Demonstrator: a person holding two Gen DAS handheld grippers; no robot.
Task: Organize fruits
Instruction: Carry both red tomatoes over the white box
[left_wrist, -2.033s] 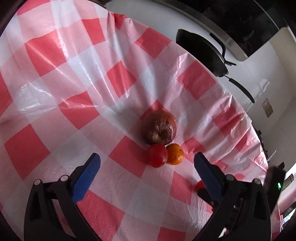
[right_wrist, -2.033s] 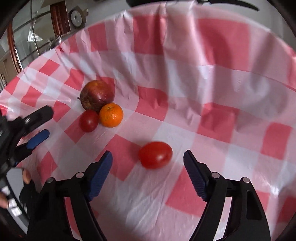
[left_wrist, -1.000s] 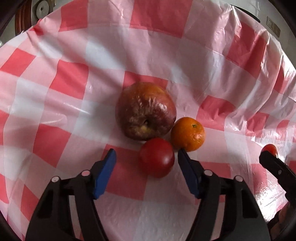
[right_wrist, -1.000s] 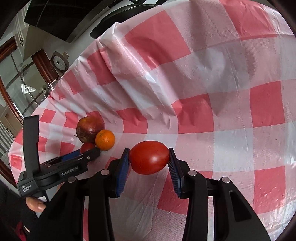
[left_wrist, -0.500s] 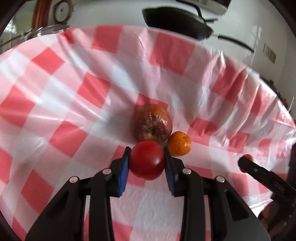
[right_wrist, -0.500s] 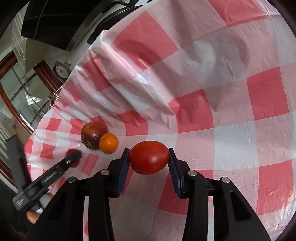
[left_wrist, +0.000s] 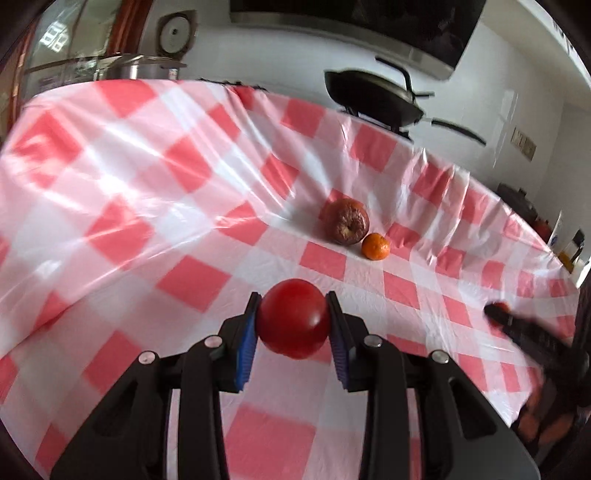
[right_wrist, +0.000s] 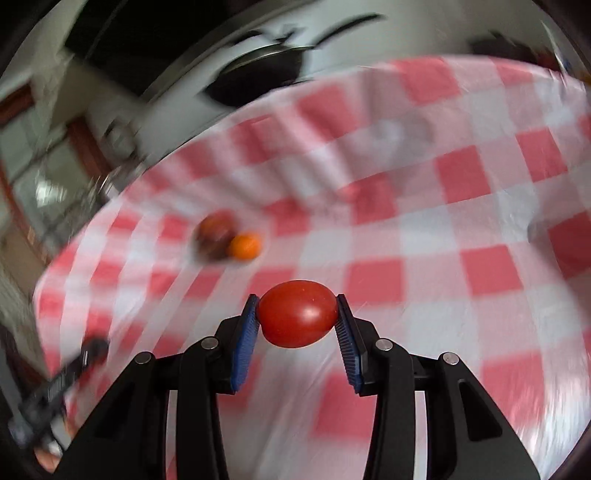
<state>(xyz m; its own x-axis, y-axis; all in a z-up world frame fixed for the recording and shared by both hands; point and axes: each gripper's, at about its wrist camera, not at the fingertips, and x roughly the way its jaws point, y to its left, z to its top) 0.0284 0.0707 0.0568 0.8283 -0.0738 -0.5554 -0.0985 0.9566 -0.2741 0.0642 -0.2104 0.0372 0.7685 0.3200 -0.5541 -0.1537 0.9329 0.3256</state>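
My left gripper (left_wrist: 293, 318) is shut on a round red tomato (left_wrist: 293, 323), lifted above the checked tablecloth (left_wrist: 155, 221). Farther back on the cloth lie a brownish wrinkled apple (left_wrist: 347, 226) and a small orange (left_wrist: 375, 246), touching each other. My right gripper (right_wrist: 296, 313) is shut on an oval red tomato (right_wrist: 297, 314), also off the cloth. The apple (right_wrist: 215, 239) and orange (right_wrist: 244, 246) appear blurred to its far left. The right gripper's tip with its tomato shows at the right edge of the left wrist view (left_wrist: 496, 310).
A black pan (left_wrist: 373, 98) with a long handle sits beyond the table's far edge. A steel pot (left_wrist: 122, 68) stands at the back left. The left gripper (right_wrist: 74, 369) shows blurred at the lower left of the right wrist view. Items stand at the far right (left_wrist: 570, 247).
My left gripper closed on the round tomato beside the apple and orange, then lifted it and drew back. The right gripper, holding the oval tomato throughout, swung away; its view is now blurred.
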